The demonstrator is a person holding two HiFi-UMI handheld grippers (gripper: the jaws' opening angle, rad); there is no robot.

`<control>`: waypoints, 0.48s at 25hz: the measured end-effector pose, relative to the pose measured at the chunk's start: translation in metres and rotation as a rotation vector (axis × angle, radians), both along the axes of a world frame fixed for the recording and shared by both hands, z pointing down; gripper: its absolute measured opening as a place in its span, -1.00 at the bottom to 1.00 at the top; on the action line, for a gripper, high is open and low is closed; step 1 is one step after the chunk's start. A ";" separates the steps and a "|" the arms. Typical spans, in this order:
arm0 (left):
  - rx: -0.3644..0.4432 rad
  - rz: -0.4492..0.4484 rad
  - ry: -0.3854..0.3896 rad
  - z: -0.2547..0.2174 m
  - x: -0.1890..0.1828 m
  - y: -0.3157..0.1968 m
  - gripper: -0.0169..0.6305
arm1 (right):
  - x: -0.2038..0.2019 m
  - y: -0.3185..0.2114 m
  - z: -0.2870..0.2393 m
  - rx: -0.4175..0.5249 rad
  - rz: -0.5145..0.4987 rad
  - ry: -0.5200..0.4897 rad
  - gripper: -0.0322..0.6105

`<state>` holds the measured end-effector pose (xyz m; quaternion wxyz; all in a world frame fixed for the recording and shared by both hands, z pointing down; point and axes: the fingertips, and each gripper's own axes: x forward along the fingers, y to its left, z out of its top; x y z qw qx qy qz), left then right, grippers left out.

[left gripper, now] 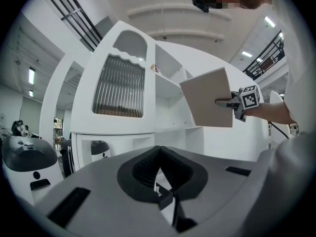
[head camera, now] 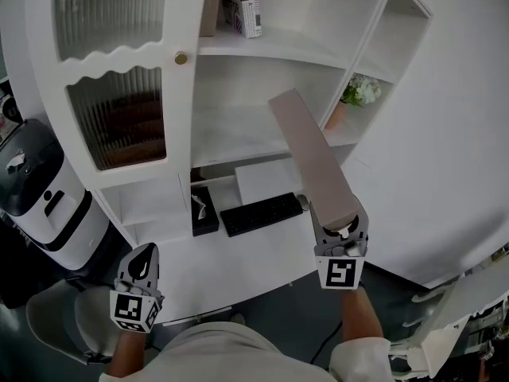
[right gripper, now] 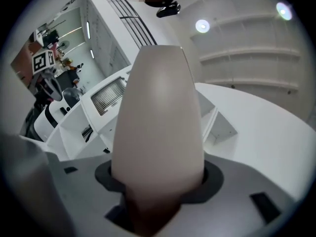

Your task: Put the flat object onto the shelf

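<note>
The flat object is a long taupe board (head camera: 310, 153). My right gripper (head camera: 338, 225) is shut on its near end. The board slopes up and away, and its far end reaches in front of the open middle shelf (head camera: 231, 138) of the white cabinet. In the right gripper view the board (right gripper: 158, 127) fills the middle and hides the jaws. The left gripper view shows the board (left gripper: 207, 98) edge-on to the cabinet with the right gripper (left gripper: 232, 102) behind it. My left gripper (head camera: 141, 263) hangs low at the left, shut and with nothing in it.
A ribbed-glass door (head camera: 119, 54) covers the cabinet's left side. Books (head camera: 248, 2) stand on the upper shelf, and a potted plant (head camera: 359, 92) sits in the right niche. A black keyboard (head camera: 261, 213), a white box (head camera: 266, 180) and a black box (head camera: 204, 212) lie below. A white-and-black machine (head camera: 40, 197) stands at the left.
</note>
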<state>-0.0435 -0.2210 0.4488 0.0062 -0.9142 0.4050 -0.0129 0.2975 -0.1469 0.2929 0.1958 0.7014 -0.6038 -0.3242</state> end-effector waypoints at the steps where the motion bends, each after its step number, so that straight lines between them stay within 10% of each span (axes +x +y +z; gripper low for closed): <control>1: -0.002 -0.008 0.000 0.000 -0.001 -0.001 -0.94 | -0.002 -0.005 -0.002 0.001 -0.010 0.034 -0.06; 12: -0.012 -0.081 0.006 0.004 -0.010 -0.003 -0.95 | -0.010 -0.059 -0.004 -0.052 -0.071 0.370 -0.06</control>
